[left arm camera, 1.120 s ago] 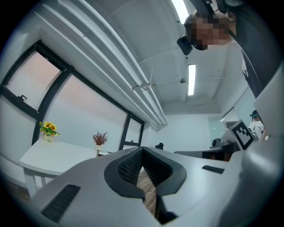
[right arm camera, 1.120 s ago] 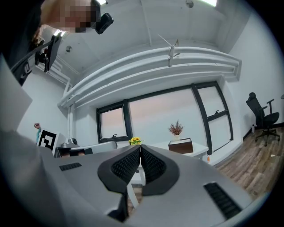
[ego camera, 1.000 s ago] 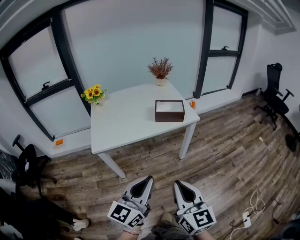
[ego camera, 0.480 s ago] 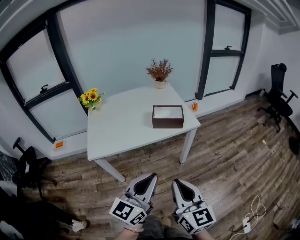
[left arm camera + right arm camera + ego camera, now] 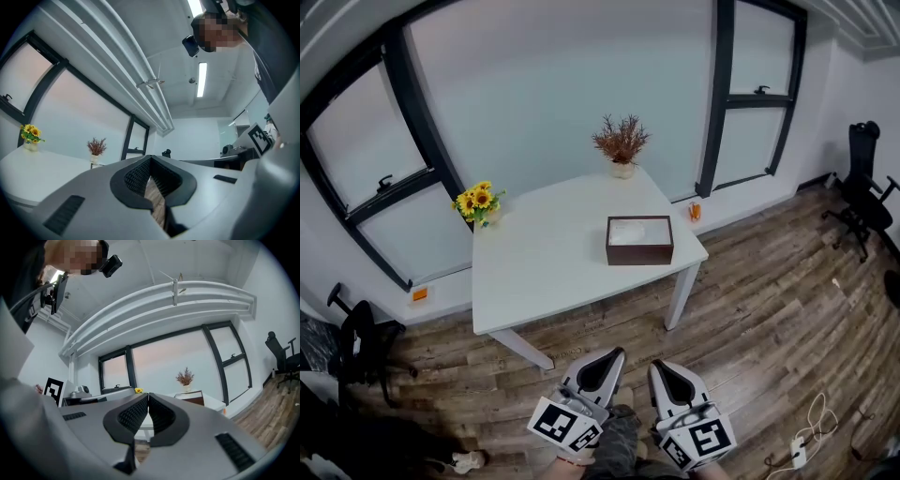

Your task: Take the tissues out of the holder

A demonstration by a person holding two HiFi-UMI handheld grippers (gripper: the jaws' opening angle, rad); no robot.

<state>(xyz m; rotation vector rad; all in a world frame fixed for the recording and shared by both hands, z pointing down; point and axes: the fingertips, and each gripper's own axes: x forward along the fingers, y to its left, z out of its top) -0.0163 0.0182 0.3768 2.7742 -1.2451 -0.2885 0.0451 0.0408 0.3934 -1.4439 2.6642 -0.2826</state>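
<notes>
White tissues (image 5: 633, 231), seemingly, beyond hand-held grippers (image 5: 613, 355) (image 5: 660, 367)

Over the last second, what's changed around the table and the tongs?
Only the view drifted: the person's head shifted, so the table and tissue holder sit slightly lower in the frame. The left tongs and right tongs edged slightly rightward, low by the person's legs. Nothing was grasped or released. Both stay shut and empty; the tissues stay in the holder.
</notes>
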